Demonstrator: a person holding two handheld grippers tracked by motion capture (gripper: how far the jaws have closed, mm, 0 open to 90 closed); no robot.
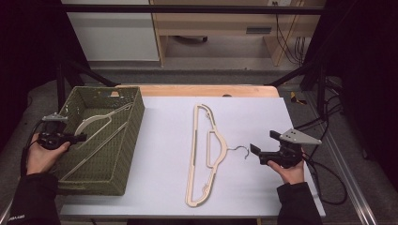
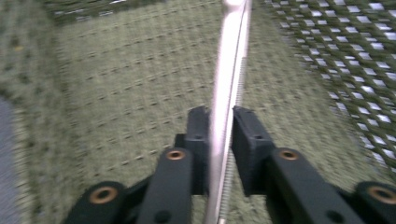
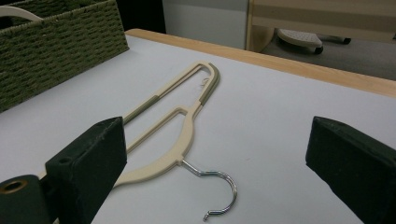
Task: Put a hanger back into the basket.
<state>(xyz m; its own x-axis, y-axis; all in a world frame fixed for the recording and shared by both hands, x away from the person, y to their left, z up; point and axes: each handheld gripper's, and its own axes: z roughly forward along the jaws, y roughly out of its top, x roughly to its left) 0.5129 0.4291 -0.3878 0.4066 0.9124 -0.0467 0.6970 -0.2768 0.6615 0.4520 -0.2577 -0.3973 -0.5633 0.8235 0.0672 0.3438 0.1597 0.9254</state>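
Observation:
A cream plastic hanger lies slanted inside the olive woven basket at the table's left. My left gripper reaches over the basket's left wall. In the left gripper view its jaws straddle that hanger's bar closely, with a thin dark gap at the right pad, above the basket floor. A second cream hanger with a metal hook lies flat mid-table. My right gripper stands open just right of the hook; its jaws frame this hanger and hook, touching neither.
A white sheet covers the wooden table. The basket stands far left in the right gripper view. Cables trail off the right edge. Dark frame bars rise at both sides, with cabinets behind.

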